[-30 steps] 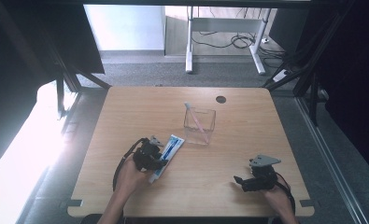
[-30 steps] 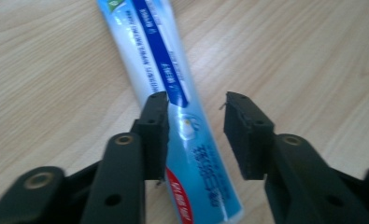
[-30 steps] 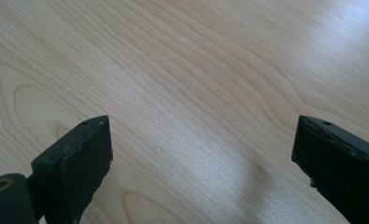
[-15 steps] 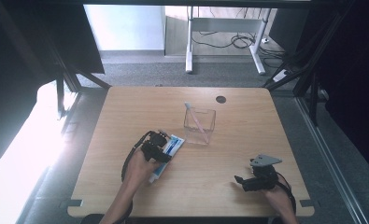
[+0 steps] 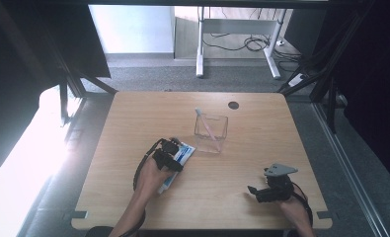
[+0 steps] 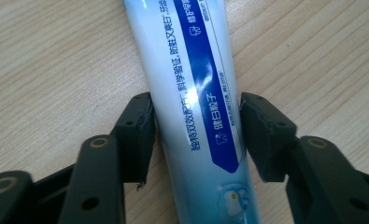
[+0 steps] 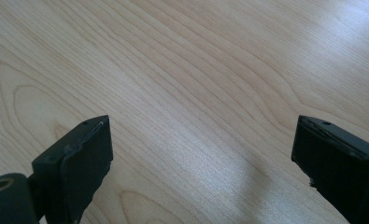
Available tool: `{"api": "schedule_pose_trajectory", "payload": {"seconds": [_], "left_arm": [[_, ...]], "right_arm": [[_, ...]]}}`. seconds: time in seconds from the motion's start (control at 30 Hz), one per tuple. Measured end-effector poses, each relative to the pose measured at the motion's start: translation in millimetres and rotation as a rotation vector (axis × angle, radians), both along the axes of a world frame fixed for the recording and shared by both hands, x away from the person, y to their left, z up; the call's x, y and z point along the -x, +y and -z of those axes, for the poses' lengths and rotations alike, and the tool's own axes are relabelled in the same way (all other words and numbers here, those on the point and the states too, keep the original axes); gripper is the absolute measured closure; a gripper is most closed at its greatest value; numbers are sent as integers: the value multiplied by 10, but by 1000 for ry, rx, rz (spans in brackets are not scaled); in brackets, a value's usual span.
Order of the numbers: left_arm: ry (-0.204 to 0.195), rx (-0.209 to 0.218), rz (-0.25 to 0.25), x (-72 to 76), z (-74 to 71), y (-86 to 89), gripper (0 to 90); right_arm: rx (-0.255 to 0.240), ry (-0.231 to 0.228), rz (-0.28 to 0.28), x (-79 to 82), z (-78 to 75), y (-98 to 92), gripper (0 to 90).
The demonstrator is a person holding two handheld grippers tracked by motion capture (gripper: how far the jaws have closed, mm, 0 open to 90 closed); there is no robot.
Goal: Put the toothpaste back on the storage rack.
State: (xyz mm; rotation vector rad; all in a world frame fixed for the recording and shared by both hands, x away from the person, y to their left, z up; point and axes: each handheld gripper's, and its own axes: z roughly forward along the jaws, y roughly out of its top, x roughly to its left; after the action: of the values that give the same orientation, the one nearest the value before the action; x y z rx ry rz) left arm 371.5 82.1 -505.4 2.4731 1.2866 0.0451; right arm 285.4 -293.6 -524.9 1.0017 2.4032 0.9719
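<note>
Toothpaste tube, white and blue, lay flat on the wooden counter between the jaws of the left gripper, which had just been opening slightly; the pads sat right against its sides, seemingly touching without a firm squeeze. Seen from above, that gripper covered the tube near the counter's middle, just beside a clear plastic container holding a slim stick. Well apart, the right gripper hovered spread wide above bare wood near the front right.
</note>
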Motion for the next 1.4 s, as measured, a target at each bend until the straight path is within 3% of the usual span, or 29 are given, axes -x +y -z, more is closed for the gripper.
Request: {"api": "schedule_pose_trajectory", "payload": {"seconds": [0.17,0.4,0.73,1.03,1.4], "left_arm": [[-2,-8,22,13,-49,3,649],[-16,2,48,32,-79,40,717],[-46,66,46,90,-129,206,726],[-109,95,72,156,-275,313,724],[-152,124,101,175,-422,419,724]], "right_arm": [[3,1,-2,5,0,7,58],[0,2,4,0,1,-8,60],[-1,7,5,-6,12,-12,60],[-4,37,-1,-21,52,-20,54],[-50,41,-14,-21,54,-8,0]]}}
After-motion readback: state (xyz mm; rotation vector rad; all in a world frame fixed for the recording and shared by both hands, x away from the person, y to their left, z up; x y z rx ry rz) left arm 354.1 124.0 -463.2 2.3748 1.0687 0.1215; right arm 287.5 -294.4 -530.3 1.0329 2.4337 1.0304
